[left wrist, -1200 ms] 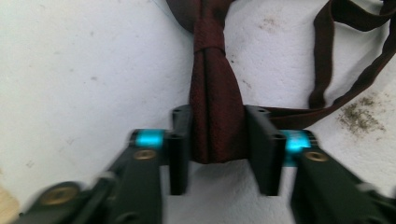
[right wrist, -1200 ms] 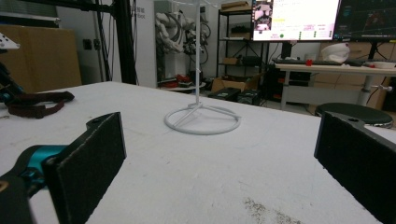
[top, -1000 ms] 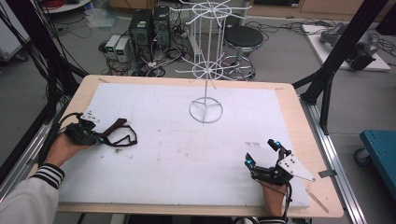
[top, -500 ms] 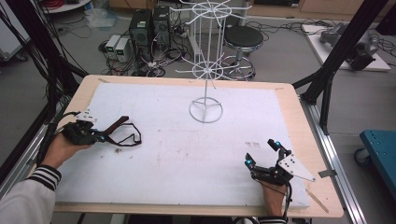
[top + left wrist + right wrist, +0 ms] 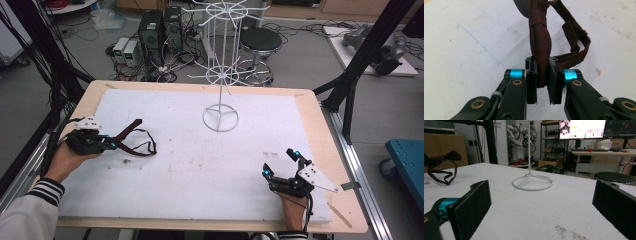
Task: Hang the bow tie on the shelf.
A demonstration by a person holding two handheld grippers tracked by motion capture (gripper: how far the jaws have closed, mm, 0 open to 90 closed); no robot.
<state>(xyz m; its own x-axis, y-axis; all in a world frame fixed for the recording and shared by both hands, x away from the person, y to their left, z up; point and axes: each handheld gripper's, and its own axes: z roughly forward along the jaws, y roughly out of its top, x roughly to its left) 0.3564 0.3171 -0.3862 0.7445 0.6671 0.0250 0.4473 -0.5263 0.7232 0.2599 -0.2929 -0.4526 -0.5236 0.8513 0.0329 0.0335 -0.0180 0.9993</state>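
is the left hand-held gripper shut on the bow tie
Yes, shut: the left hand-held gripper has both pads pressed on the dark red bow tie.

Grey floor beyond the worktop carries computer towers, tangled cables, a black stool; lit monitors glow ahead of the jaws.

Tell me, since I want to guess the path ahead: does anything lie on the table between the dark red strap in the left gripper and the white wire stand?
Nothing visible does. The left gripper is shut on the strap, and the white mat between it and the wire stand lies bare. The right gripper sits open, off to the near right side.
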